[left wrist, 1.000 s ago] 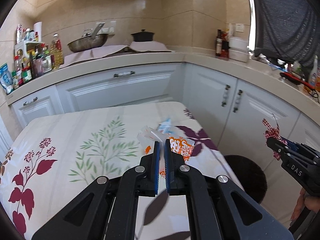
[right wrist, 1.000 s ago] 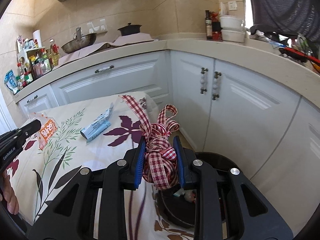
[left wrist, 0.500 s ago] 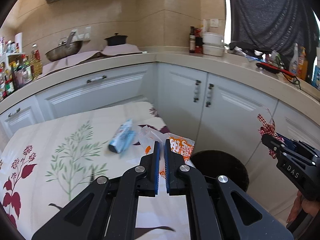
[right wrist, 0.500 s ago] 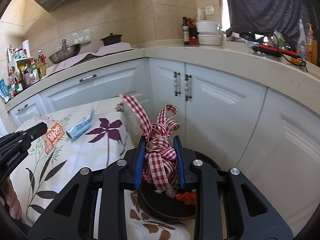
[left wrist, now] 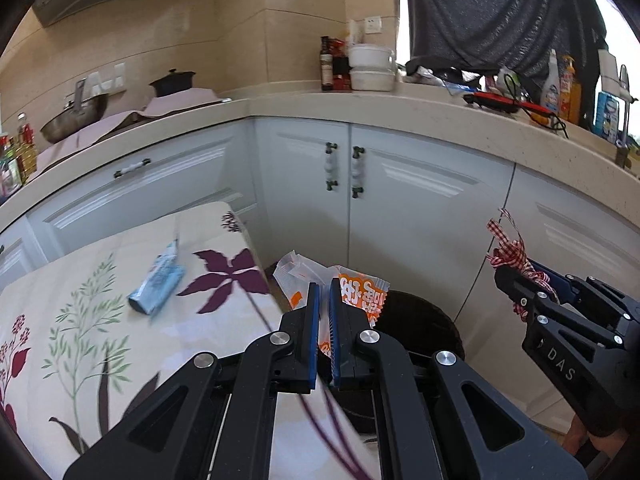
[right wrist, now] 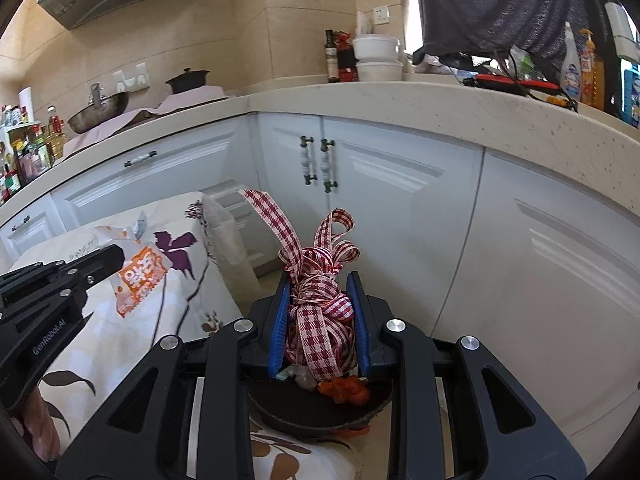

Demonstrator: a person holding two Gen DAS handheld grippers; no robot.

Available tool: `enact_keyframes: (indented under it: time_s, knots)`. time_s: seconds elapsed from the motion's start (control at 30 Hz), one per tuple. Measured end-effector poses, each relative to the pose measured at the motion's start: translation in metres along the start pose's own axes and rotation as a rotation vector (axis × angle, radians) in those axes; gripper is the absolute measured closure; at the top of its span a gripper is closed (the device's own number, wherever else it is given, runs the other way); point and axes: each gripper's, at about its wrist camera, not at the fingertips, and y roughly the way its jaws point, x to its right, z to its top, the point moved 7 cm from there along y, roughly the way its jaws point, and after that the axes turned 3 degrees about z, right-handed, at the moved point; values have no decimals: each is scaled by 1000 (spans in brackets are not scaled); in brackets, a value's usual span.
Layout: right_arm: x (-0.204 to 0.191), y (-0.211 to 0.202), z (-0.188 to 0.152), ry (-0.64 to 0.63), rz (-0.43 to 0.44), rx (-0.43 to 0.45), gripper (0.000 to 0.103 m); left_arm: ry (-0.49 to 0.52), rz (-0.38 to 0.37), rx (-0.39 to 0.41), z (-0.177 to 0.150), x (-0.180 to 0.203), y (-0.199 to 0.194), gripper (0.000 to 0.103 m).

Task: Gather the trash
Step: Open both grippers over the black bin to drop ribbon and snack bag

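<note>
My left gripper (left wrist: pixel 324 294) is shut on an orange and white snack wrapper (left wrist: pixel 360 294) and holds it past the table's right edge, above the near rim of a black trash bin (left wrist: pixel 420 320) on the floor. My right gripper (right wrist: pixel 319 280) is shut on a bundle of red and white checked ribbon (right wrist: pixel 320 312), right over the bin (right wrist: pixel 320 408), which holds some orange and grey scraps. The right gripper shows at the right of the left wrist view (left wrist: pixel 516 280). The left gripper with the wrapper shows in the right wrist view (right wrist: pixel 116 256). A blue wrapper (left wrist: pixel 158 284) lies on the table.
The table has a floral cloth (left wrist: pixel 80 320) and ends just left of the bin. White cabinets (left wrist: pixel 400 200) under a beige counter stand close behind the bin. Bottles, pots and containers crowd the counter.
Both grippers have swung right, away from the table and over the bin, each still holding its piece. The blue wrapper stays on the table.
</note>
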Motion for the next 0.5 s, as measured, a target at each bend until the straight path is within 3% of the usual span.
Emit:
enact_keyframes:
  time_s: [0.5]
  knots:
    - [24,32,-7,29,-18,-33,76,19,-1,-57,-3,30,43,98]
